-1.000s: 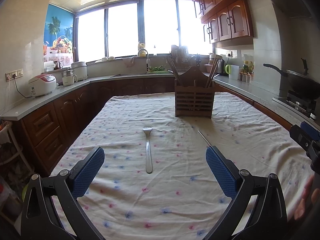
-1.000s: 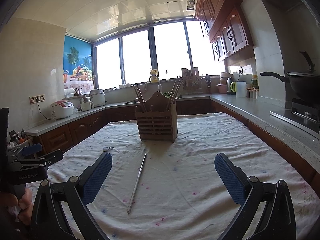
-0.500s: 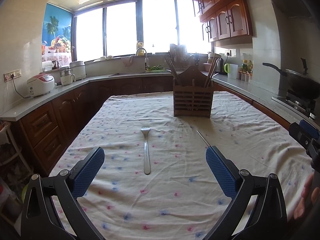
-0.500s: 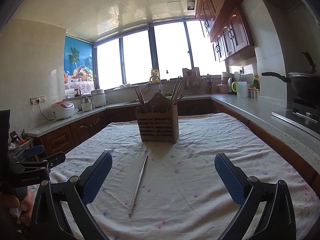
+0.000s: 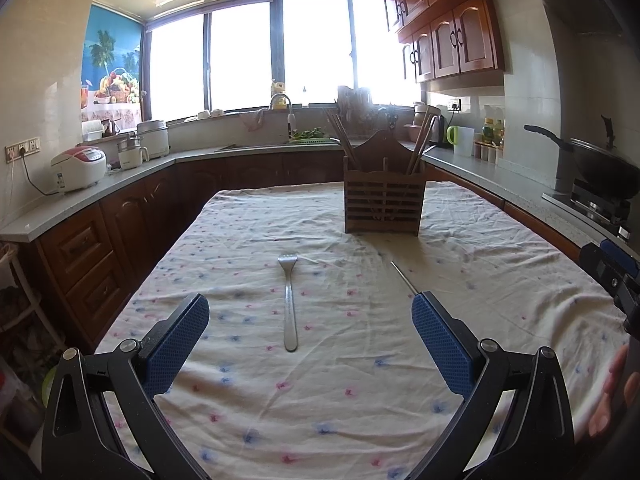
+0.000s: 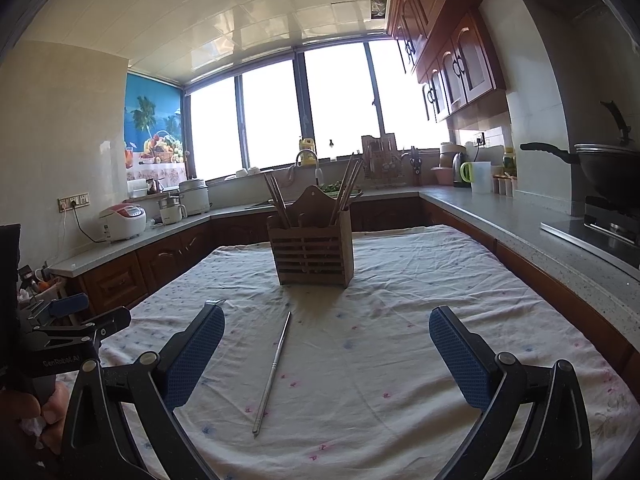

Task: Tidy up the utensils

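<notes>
Fork [image 5: 289, 304] lies between open left fingers [image 5: 176, 344], seemingly untouched.

Both wrist views low over table [image 5: 480, 232], facing windows; share wooden holder [image 5: 384, 208] [image 6: 312, 252].

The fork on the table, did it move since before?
No. The fork lies the same way on the tablecloth, still left of and nearer than the wooden holder; only the camera shifted a little.

Fork [image 5: 289, 305], chopstick [image 6: 273, 368] flat before holder [image 6: 311, 254]
</notes>
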Tool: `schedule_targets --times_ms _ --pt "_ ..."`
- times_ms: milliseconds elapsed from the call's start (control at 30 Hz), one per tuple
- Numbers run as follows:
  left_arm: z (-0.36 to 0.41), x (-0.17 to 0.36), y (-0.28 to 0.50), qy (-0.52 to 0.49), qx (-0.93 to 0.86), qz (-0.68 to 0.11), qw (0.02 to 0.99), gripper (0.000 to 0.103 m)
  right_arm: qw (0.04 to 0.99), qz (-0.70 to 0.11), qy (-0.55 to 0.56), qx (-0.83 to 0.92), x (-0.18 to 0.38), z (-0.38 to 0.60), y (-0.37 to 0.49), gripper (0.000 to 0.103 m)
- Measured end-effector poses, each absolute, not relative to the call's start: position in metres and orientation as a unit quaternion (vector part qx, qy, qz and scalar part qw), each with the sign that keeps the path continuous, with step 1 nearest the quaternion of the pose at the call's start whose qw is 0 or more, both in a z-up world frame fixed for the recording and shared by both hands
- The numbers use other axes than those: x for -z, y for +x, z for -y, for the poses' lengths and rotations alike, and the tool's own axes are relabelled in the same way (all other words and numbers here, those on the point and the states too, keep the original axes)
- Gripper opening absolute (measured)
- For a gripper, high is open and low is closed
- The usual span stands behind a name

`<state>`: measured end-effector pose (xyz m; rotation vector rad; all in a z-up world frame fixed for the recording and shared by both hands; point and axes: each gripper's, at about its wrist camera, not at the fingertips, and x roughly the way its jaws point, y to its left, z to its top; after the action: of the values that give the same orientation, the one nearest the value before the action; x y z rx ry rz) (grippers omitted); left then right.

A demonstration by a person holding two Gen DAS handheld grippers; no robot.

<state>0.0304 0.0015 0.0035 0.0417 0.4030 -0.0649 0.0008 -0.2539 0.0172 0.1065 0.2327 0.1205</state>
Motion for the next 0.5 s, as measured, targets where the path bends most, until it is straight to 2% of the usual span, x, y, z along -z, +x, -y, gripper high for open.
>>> schedule_targets --times_ms 500 --pt "-0.0007 -0.0025 0.0361 0.019 0.038 -0.206 0.978 0.103 0.99 -0.116 0.057 -0.056 -0.0195 0.2599 0.0014 0.103"
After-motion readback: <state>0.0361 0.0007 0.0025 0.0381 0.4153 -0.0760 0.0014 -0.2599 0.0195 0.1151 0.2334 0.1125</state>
